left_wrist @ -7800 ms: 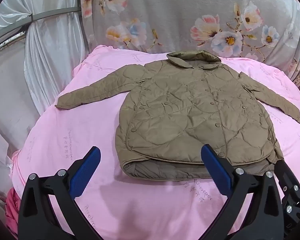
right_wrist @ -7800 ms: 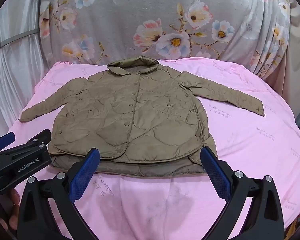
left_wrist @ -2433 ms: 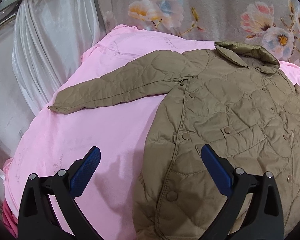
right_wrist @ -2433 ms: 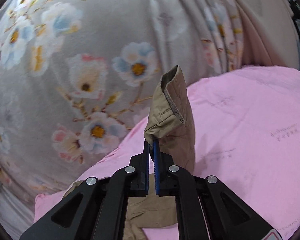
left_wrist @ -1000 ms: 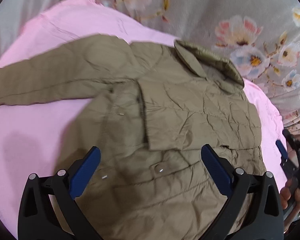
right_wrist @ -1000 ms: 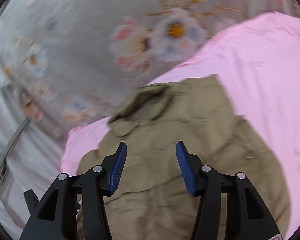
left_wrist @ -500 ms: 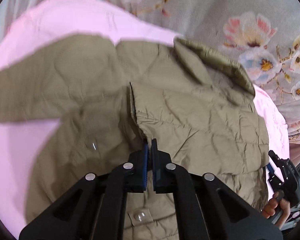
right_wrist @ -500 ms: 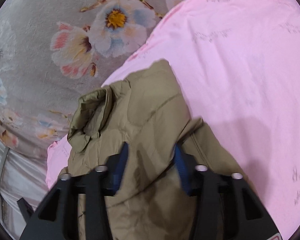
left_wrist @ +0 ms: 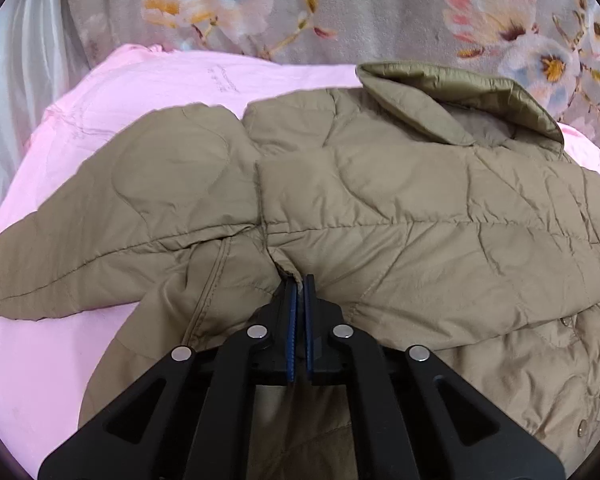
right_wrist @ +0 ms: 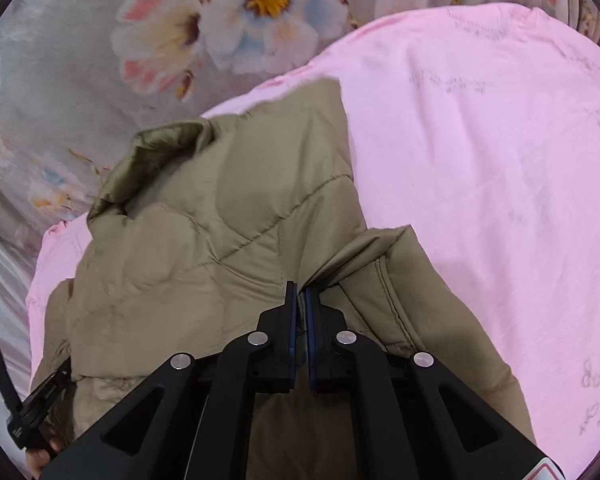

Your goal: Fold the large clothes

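Note:
An olive quilted jacket (left_wrist: 400,208) lies front up on a pink sheet (left_wrist: 148,88), collar (left_wrist: 460,96) toward the floral curtain. Its right sleeve is folded across the chest. My left gripper (left_wrist: 300,280) is shut on the jacket's folded sleeve near its cuff edge. The left sleeve (left_wrist: 100,232) stretches out to the left. In the right wrist view the jacket (right_wrist: 220,240) fills the lower left. My right gripper (right_wrist: 301,290) is shut on the jacket's fabric at the right shoulder fold.
A floral curtain (left_wrist: 340,12) hangs behind the bed. A pale drape (left_wrist: 16,92) hangs at the left. Pink sheet (right_wrist: 500,180) spreads to the right of the jacket. The other gripper's tip (right_wrist: 28,412) shows at the lower left of the right wrist view.
The right sleeve was lifted and laid across the chest. In the last second both grippers went from open to shut on jacket fabric and moved closer to it.

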Action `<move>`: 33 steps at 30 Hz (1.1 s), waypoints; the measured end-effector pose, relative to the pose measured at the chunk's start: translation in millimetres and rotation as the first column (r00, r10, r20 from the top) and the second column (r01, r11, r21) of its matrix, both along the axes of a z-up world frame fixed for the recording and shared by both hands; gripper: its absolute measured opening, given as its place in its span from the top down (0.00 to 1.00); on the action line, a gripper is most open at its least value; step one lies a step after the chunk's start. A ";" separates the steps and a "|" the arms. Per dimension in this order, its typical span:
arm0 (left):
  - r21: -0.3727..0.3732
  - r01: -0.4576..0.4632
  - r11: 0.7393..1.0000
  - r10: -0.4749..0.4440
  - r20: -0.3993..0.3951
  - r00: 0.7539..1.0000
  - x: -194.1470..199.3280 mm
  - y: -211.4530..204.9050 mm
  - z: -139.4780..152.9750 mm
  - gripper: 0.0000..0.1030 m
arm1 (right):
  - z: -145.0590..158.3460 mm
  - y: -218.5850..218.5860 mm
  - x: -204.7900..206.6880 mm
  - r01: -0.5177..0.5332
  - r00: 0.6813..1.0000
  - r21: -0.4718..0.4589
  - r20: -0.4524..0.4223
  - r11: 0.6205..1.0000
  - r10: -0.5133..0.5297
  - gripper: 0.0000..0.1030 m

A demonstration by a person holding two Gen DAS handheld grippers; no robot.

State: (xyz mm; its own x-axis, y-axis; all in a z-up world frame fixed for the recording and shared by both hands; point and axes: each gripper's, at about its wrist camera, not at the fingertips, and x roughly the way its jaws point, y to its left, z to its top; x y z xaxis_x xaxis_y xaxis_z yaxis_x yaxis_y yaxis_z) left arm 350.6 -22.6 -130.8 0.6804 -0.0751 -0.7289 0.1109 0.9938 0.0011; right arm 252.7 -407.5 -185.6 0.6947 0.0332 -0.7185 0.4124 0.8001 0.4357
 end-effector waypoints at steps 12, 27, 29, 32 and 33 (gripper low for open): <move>-0.127 0.004 0.992 -0.009 -0.037 0.999 -45.2 24.5 -0.2 0.95 | 1.1 31.2 -38.0 0.006 1.000 -0.023 -0.025 1.000 -0.007 0.98; -0.106 -0.073 0.992 0.082 0.075 0.994 -136.4 63.8 51.4 0.52 | 73.7 75.5 -136.0 0.067 0.997 -0.169 0.058 0.983 -0.058 0.84; -0.115 -0.072 0.991 0.089 0.146 0.985 -139.8 55.9 81.1 0.51 | 92.0 89.8 -128.0 0.017 0.997 -0.209 0.073 0.978 -0.002 0.84; -0.155 0.033 0.987 -0.012 0.140 0.990 -124.4 18.8 94.2 0.51 | 98.4 117.0 -97.4 -0.106 0.990 -0.197 0.070 0.975 0.122 0.84; -0.154 0.063 0.986 -0.043 0.128 0.991 -118.5 4.2 89.7 0.51 | 95.1 124.6 -87.7 -0.134 0.987 -0.200 0.056 0.970 0.148 0.84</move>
